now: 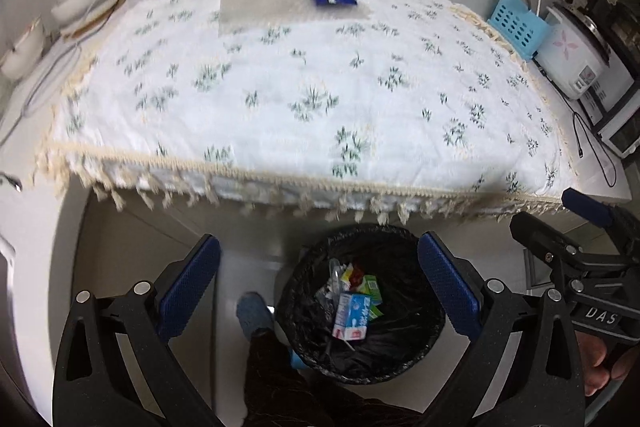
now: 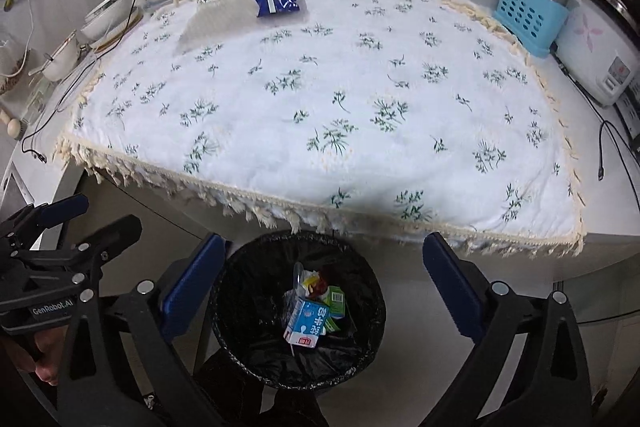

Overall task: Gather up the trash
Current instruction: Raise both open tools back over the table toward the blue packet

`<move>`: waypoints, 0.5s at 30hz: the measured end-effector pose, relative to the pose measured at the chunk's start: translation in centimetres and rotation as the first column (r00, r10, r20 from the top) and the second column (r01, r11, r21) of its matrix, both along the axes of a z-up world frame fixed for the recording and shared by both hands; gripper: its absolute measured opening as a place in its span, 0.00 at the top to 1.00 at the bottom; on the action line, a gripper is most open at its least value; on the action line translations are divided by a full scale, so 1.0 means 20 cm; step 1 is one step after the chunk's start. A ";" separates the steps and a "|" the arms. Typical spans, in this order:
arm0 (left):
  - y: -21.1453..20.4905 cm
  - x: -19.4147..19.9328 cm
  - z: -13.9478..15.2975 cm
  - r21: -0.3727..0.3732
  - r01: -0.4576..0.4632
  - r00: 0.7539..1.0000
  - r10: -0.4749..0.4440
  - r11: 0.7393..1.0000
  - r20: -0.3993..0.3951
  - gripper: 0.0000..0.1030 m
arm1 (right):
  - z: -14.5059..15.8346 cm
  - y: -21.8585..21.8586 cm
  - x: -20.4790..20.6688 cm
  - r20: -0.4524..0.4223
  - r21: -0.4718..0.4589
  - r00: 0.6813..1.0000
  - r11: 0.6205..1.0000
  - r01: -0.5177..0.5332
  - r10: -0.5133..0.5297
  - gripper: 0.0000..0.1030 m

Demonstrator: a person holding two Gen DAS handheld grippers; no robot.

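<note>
Left view only: shoe (image 1: 253,313) beside bin (image 1: 400,367).

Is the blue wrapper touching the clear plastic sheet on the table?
Touching. The right wrist view shows the blue wrapper lying on the clear plastic sheet's far end, overlapping it with no gap.

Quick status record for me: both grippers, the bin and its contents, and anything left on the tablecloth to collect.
left gripper: open, nothing between the jaws, above the bin
right gripper: open, nothing between the jaws, above the bin
bin: black-lined, on the floor at the table's near edge
bin contents: blue-and-white carton, green carton, small wrappers
left on tablecloth: blue wrapper and clear plastic bag, both at the far side
task: not finished
</note>
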State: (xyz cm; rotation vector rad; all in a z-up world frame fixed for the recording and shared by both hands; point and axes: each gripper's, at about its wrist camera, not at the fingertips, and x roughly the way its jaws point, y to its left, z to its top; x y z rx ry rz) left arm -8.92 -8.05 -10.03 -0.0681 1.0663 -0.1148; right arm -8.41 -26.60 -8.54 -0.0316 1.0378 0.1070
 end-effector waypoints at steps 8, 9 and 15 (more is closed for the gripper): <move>0.10 0.16 0.11 -0.021 0.013 1.000 -0.012 1.000 0.014 0.06 | 0.09 0.08 0.16 0.026 -0.011 0.999 1.000 0.028 -0.028 0.07; 0.12 0.19 0.12 -0.022 0.012 1.000 -0.011 1.000 0.014 0.06 | 0.11 0.08 0.19 0.029 -0.007 0.999 0.999 0.031 -0.031 0.07; 0.20 0.35 0.18 -0.026 0.003 1.000 -0.003 1.000 0.020 0.06 | 0.17 0.12 0.33 0.044 -0.002 0.998 0.999 0.046 -0.046 0.07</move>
